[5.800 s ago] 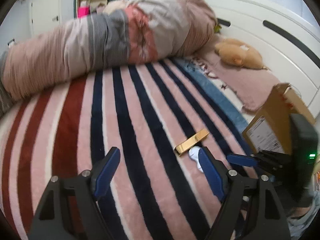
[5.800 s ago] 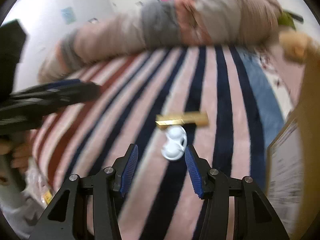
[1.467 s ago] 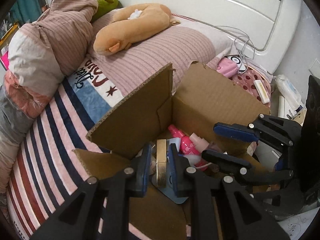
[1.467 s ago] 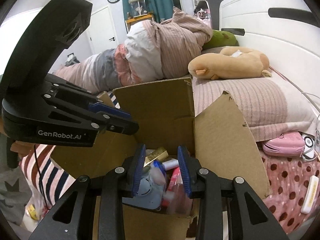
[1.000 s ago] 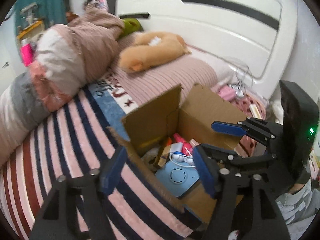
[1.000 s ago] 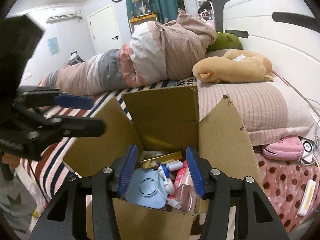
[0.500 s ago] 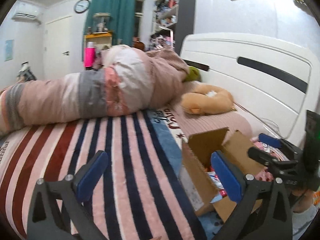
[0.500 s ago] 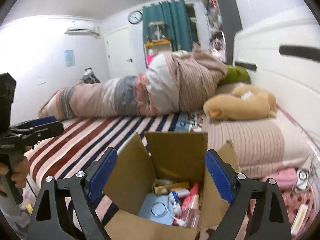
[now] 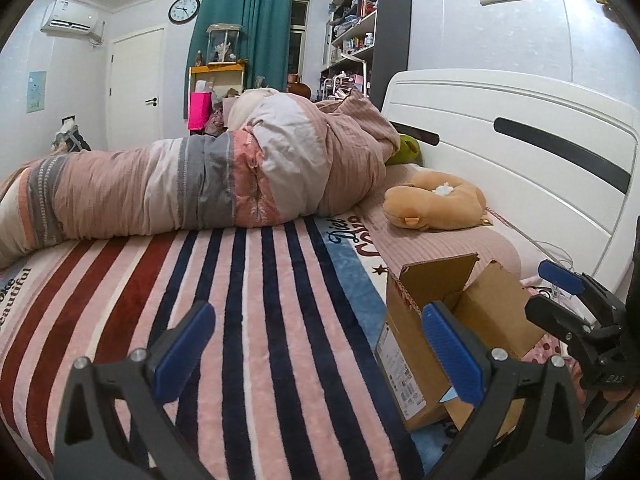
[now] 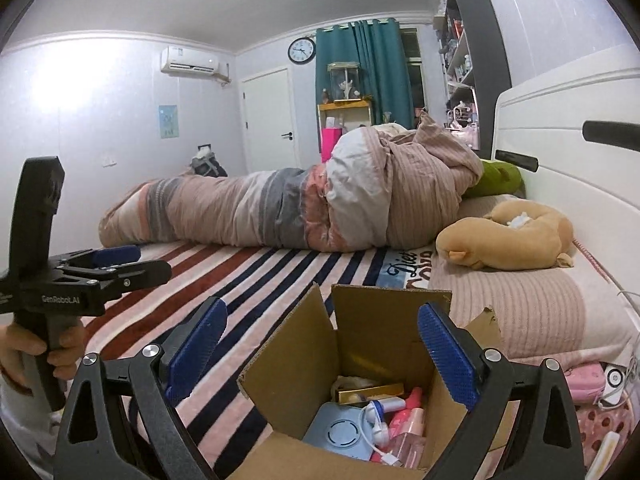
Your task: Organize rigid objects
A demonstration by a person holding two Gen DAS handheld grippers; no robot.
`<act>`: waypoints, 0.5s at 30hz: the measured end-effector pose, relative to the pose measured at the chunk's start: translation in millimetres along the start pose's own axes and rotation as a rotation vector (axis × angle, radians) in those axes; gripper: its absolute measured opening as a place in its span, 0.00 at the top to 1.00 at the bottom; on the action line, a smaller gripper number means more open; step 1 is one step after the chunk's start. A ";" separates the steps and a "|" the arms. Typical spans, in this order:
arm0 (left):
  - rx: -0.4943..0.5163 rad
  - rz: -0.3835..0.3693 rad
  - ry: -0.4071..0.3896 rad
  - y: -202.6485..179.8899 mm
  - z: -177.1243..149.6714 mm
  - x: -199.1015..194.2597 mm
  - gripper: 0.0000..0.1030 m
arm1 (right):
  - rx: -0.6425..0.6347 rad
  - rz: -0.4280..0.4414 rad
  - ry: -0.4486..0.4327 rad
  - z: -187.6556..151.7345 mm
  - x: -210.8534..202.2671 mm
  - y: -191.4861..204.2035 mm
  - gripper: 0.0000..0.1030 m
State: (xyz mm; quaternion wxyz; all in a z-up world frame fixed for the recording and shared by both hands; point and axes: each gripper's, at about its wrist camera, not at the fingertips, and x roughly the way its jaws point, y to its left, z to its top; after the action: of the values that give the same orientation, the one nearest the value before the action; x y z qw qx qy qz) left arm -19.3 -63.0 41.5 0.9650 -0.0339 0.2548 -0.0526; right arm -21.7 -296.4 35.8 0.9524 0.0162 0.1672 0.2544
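Note:
An open cardboard box [image 10: 380,332] stands on the striped blanket by the pillow; it also shows at the right of the left wrist view [image 9: 452,312]. Inside lie a gold bar-shaped item [image 10: 372,392], a light blue round-faced device [image 10: 340,432], a white earbud-like piece with a cable [image 10: 374,424] and pink bottles [image 10: 408,416]. My right gripper [image 10: 322,354] is open and empty, raised above the box. My left gripper [image 9: 318,346] is open and empty above the striped blanket, left of the box.
A striped blanket [image 9: 248,304] covers the bed. A rolled quilt [image 9: 200,184] lies across the far side. A tan plush toy [image 9: 432,200] rests on the pink pillow [image 10: 520,312]. The white headboard [image 9: 520,152] rises at right. A pink pouch [image 10: 586,378] lies beside the box.
Both grippers let go of their items over the box, opened wide and pulled up and back. The gold item and the white piece now lie in the box.

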 end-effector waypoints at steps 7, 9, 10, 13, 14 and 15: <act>-0.004 0.011 0.002 1.7 -0.3 -0.7 0.01 | 0.005 0.009 -0.008 -0.1 -1.0 2.1 0.07; -0.001 0.016 0.002 1.6 -0.3 -1.4 0.00 | 0.005 0.008 -0.008 -0.4 -0.9 3.5 0.07; 0.000 0.020 0.001 1.5 -0.5 -1.7 0.00 | 0.006 0.008 -0.008 -0.4 -1.0 3.6 0.07; -0.001 0.023 0.001 1.6 -0.5 -1.9 0.00 | 0.006 0.010 -0.008 -0.4 -0.9 3.3 0.07; -0.001 0.025 0.001 1.7 -0.5 -1.9 0.00 | 0.007 0.011 -0.007 -0.4 -0.9 3.4 0.07; 0.000 0.028 0.001 1.6 -0.5 -1.7 0.00 | 0.009 0.016 -0.004 -0.7 -0.7 2.9 0.07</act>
State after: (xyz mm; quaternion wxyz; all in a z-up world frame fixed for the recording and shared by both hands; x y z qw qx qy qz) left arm -21.0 -61.2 41.8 0.9654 -0.0305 0.2559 -0.0393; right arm -23.9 -294.2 35.8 0.9506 0.0224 0.1664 0.2610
